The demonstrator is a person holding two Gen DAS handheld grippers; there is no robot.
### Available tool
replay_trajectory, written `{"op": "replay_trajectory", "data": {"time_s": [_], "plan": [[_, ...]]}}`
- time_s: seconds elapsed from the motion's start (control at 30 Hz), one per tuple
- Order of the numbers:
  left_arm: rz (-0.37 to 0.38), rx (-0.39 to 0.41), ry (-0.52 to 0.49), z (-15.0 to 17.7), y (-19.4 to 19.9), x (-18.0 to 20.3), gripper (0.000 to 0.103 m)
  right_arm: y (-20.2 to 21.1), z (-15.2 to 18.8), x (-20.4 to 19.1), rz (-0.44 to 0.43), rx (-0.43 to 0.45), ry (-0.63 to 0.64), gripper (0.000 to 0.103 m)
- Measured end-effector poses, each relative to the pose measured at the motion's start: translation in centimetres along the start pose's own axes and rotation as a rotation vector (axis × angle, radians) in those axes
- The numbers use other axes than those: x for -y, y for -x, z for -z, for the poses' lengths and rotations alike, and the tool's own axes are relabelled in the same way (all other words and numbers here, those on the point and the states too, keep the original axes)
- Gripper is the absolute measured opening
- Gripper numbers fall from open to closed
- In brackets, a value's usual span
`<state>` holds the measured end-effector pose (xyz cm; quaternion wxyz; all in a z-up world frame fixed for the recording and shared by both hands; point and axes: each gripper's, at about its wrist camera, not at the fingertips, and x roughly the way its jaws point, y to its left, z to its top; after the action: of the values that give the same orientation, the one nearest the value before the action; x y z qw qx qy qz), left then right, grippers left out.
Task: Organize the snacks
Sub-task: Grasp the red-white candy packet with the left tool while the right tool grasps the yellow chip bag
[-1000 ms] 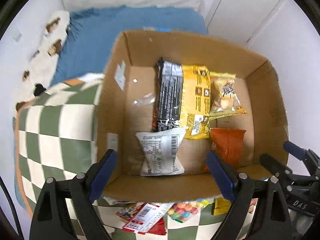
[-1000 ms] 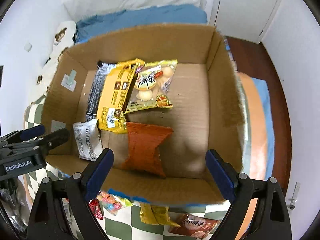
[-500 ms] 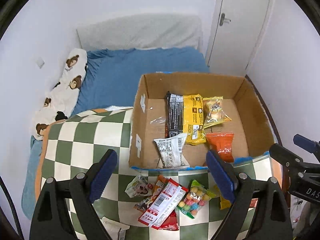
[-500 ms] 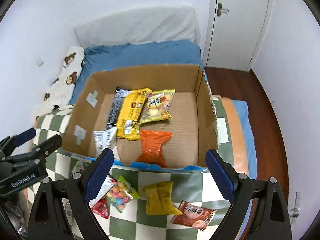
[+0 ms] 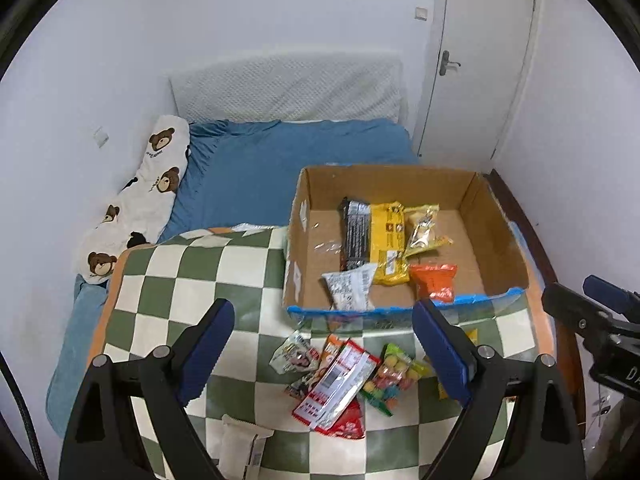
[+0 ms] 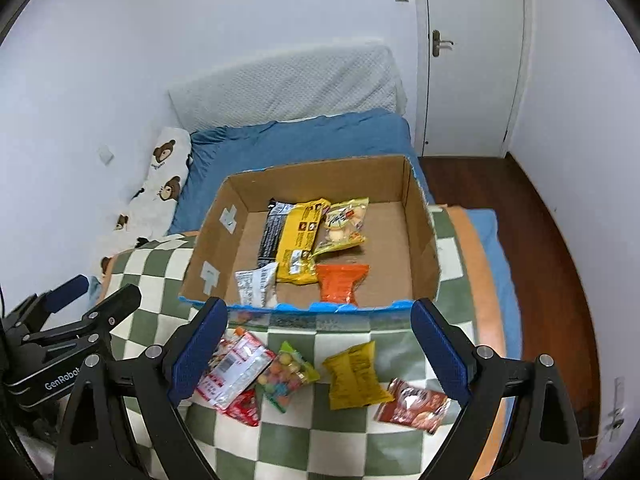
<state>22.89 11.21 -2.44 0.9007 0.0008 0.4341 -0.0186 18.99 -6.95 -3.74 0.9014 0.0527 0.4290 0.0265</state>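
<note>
An open cardboard box (image 5: 504,236) (image 6: 420,232) stands on a green-checked blanket. In it lie a black packet (image 5: 354,236), a yellow packet (image 5: 386,240), a clear snack bag (image 5: 424,230), an orange packet (image 5: 434,280) and a white packet (image 5: 348,290). Loose snacks lie in front of the box: a red-white packet (image 5: 336,384), a candy bag (image 6: 286,374), a yellow bag (image 6: 354,374) and a brown packet (image 6: 414,404). My left gripper (image 5: 324,352) and right gripper (image 6: 320,354) are both open and empty, held above the loose snacks.
The checked blanket (image 5: 180,280) covers the near end of a bed with a blue sheet (image 5: 280,160). A bear-print pillow (image 5: 144,196) lies at the left. A white packet (image 5: 244,444) lies near the front. Wooden floor (image 6: 540,240) and a door (image 6: 472,60) are at the right.
Both grippers have pulled up and back from over the box. The loose snacks in front of the box have come into view. Both stay open and empty.
</note>
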Motion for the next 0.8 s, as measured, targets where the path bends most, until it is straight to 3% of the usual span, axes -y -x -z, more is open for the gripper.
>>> {"op": "replay_trajectory", "data": {"time_s": [0.1, 0.27, 0.4, 0.53, 0.57, 0.6, 0.63, 0.73, 0.8], "plan": [[-0.020, -0.049, -0.035, 1.3, -1.5, 0.1, 0.091, -0.7, 0.9, 0.3, -0.020, -0.031, -0.033, 0.095], [-0.061, -0.265, -0.217, 5.6, -9.3, 1.9, 0.091, -4.7, 3.6, 2.6, -0.078, -0.165, -0.159, 0.095], [-0.084, -0.427, -0.375, 9.8, -16.4, 3.9, 0.091, -9.3, 6.6, 4.9, -0.060, -0.264, -0.257, 0.095], [-0.090, -0.507, -0.460, 12.1, -20.6, 5.7, 0.091, -12.9, 8.2, 4.7, 0.025, -0.321, -0.194, 0.095], [-0.087, -0.505, -0.459, 12.3, -21.1, 5.9, 0.088, -13.8, 8.3, 4.3, 0.051, -0.334, -0.166, 0.095], [-0.080, -0.502, -0.439, 12.3, -21.3, 5.7, 0.071, -14.9, 8.5, 3.9, 0.073, -0.348, -0.131, 0.095], [-0.066, -0.510, -0.402, 12.3, -21.4, 5.4, 0.063, -16.0, 8.6, 3.5, 0.091, -0.369, -0.092, 0.095], [-0.024, -0.511, -0.281, 12.1, -21.0, 3.9, 0.055, -18.7, 8.7, 2.8, 0.110, -0.418, -0.020, 0.093], [0.001, -0.538, -0.159, 12.4, -20.6, 2.0, 0.053, -20.3, 9.2, 2.4, 0.123, -0.459, 0.024, 0.082]]}}
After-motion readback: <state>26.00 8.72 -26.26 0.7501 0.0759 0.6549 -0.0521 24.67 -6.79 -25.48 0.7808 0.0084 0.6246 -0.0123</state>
